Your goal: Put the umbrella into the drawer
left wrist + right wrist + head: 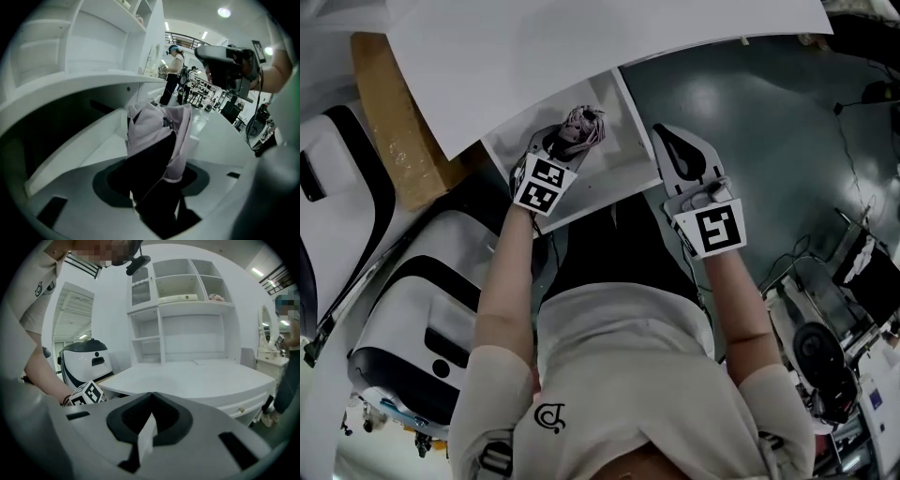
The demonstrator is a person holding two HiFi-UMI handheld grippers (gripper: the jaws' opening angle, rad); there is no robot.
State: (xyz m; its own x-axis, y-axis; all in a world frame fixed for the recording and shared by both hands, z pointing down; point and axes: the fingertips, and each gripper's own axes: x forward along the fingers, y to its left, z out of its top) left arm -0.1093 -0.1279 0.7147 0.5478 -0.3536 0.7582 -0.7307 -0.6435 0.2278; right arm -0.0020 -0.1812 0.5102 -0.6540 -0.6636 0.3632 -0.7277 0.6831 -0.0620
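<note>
A folded pink-and-black umbrella [581,127] hangs over the open white drawer [623,117] under the desk top [581,47]. My left gripper [565,142] is shut on it, tilted down into the drawer. In the left gripper view the umbrella [159,136] fills the space between the jaws of the left gripper [157,187], and the drawer's inside [101,147] lies behind it. My right gripper [682,155] hovers just right of the drawer, over the floor. Its jaws meet at the tips with nothing in them, as the right gripper [150,397] view shows.
A white-and-black machine [412,319] stands at the left beside a tan board [394,122]. Grey-green floor [769,103] lies right of the drawer, with equipment and cables [825,347] farther right. A white shelf unit [187,310] rises behind the desk [197,376]. A person [171,75] stands far off.
</note>
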